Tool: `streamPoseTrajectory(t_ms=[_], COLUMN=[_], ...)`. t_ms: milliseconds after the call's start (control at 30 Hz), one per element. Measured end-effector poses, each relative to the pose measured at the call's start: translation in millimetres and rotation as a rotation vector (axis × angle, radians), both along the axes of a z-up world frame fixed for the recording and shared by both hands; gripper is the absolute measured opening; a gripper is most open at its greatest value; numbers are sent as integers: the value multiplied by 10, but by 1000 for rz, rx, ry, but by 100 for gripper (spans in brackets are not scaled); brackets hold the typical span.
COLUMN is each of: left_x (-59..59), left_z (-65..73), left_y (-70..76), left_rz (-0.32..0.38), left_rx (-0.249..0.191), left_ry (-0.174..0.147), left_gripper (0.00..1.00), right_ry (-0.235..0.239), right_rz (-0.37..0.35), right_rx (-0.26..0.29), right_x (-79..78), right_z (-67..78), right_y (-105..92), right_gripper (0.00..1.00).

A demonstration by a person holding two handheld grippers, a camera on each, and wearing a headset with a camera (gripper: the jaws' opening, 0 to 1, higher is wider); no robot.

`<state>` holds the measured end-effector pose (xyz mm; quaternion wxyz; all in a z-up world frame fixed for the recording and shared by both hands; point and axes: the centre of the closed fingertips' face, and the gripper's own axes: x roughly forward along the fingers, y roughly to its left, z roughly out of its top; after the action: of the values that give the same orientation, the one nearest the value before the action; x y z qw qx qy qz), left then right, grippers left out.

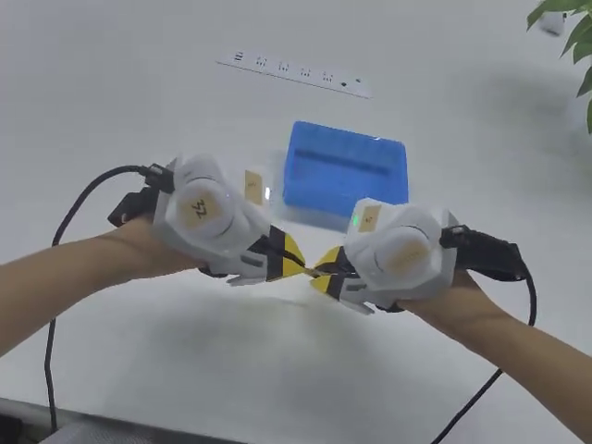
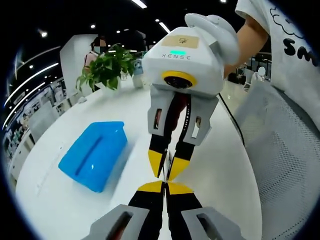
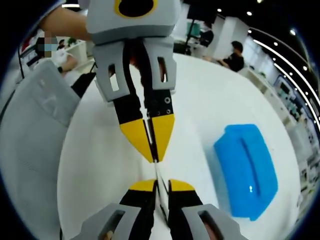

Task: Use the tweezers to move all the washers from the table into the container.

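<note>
Left gripper (image 1: 296, 262) and right gripper (image 1: 323, 274) sit nose-to-nose, both pinched shut on the tweezers (image 3: 158, 173), whose long axis runs straight between them, blue container (image 1: 344, 171) just beyond.

Glossy plastic container (image 1: 344, 171), metal tweezers (image 3: 156, 172)

Head view: bright, even light, slightly soft focus. White table (image 1: 111, 92) nearly washed out, with a broad soft shadow toward 6 o'clock. Gripper views: strong fisheye bending at edges; ceiling lights (image 2: 163, 26) at 12 o'clock; small glint on container (image 3: 247, 170).
</note>
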<state>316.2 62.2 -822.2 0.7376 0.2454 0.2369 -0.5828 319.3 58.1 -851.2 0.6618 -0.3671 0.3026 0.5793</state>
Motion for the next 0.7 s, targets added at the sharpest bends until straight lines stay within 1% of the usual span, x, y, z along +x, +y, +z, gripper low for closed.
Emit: streamPoseTrajectory(t_ms=[67,167,233,300,333,367,433,467,500,533,567,600,633,667,700], left_x=[8,8,16,19,30,34,31,27,34,46,51,67,68,75,72], left_z=[-77,-175,-222,-281,-306,-342,-356,-374,-366,-367,-368,-375,-387,-400,-413], left_y=[10,21,31,39,50,67,69,77,71,74,74,81,90,104,114], left_rz=[3,0,0,-6,-7,-11,-15,-18,-18,-14,-13,-11,-14,-16,-10], left_rx=[16,39,49,69,81,101,104,110,102,104,107,118,132,149,158], left_ry=[0,6,9,10,6,10,16,23,19,26,25,20,19,10,8], left_gripper=[0,0,0,0,0,0,0,0,0,0,0,0,0,0,0], right_ry=[-14,-11,-9,-2,-2,3,5,6,12,19,21,29,33,33,30], right_rz=[12,20,23,16,11,-5,-28,-40,-58,-105,-134,-176,-207,-253,-280], right_rx=[-17,-34,-38,-41,-19,-24,-8,-2,9,39,59,98,124,148,166], right_x=[5,6,5,9,19,21,22,17,7,1,-1,-14,-21,-28,-32], right_z=[-51,-104,-132,-152,-130,-126,-103,-85,-63,-5,43,133,198,285,342], right_y=[-1,4,4,-3,26,11,12,2,1,-8,-19,-32,-51,-103,-133], right_gripper=[5,5,5,5,5,5,8,9,11,12,15,16,18,22,24])
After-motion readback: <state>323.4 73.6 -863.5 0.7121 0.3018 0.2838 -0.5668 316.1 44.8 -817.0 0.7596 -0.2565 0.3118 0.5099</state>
